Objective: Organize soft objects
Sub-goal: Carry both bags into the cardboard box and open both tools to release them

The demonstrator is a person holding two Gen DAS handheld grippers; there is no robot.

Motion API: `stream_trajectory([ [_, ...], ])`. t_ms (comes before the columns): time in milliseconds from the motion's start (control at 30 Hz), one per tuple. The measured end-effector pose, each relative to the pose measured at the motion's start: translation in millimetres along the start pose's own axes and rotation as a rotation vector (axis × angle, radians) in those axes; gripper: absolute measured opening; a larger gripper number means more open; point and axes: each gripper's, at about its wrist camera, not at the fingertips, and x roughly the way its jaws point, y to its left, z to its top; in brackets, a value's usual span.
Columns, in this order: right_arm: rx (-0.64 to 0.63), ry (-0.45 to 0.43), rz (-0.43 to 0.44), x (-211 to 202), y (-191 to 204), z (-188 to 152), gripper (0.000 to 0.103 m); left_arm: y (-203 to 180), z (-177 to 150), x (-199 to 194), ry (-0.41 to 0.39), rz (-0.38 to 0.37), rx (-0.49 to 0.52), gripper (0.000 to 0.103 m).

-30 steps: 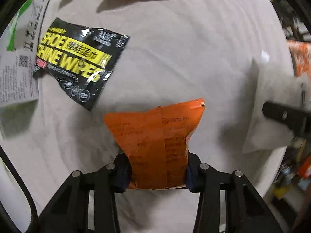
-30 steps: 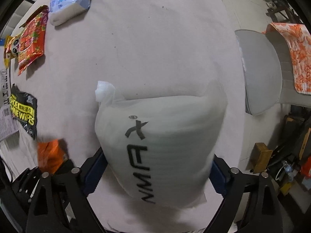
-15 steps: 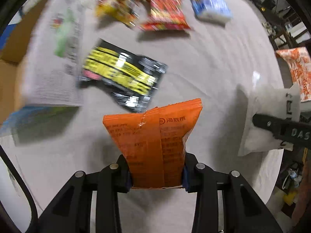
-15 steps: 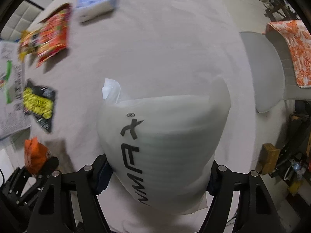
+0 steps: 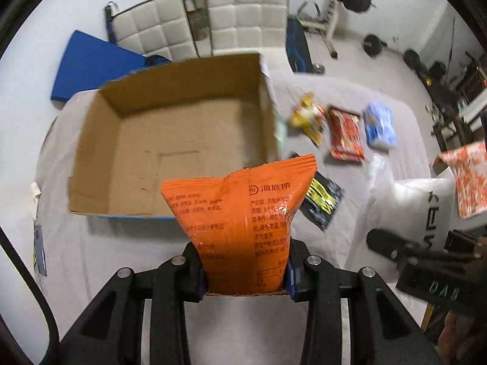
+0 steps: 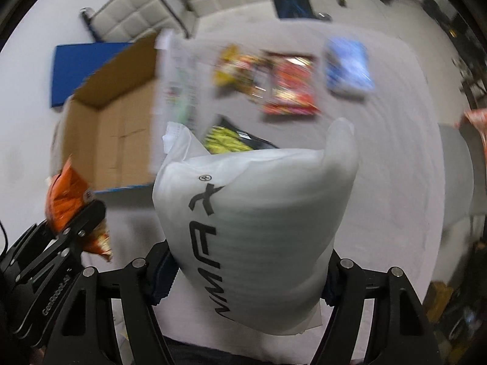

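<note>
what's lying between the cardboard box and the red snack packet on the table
A yellow snack packet lies between the cardboard box and red packet, clearest in the left wrist view.

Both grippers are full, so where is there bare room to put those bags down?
The cardboard box shows a bare floor. The white cloth between box and left gripper is bare too. It is crowded right of the box: yellow, red, blue and black packets.
</note>
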Motion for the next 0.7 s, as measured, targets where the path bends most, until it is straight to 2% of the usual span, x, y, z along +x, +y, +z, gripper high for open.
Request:
stream_trajectory([
  [100,-0.043,-0.024,0.016,-15,43,10,0.075,40,14,7,-0.028,-0.012,-0.032,0.034],
  [200,-0.074,-0.048,0.022,-23,84,24,0.075,71,26,-13,-0.064,-0.025,-0.043,0.034],
  [367,-0.093,-0.058,0.031,-15,139,60,0.075,121,61,-15,-0.094,-0.044,-0.058,0.034],
  [533,-0.098,-0.042,0.003,15,170,102,0.075,166,103,6,-0.07,-0.042,-0.075,0.034],
  [700,-0.092,-0.009,-0.04,61,184,144,0.075,196,140,51,0.022,-0.057,-0.08,0.034],
])
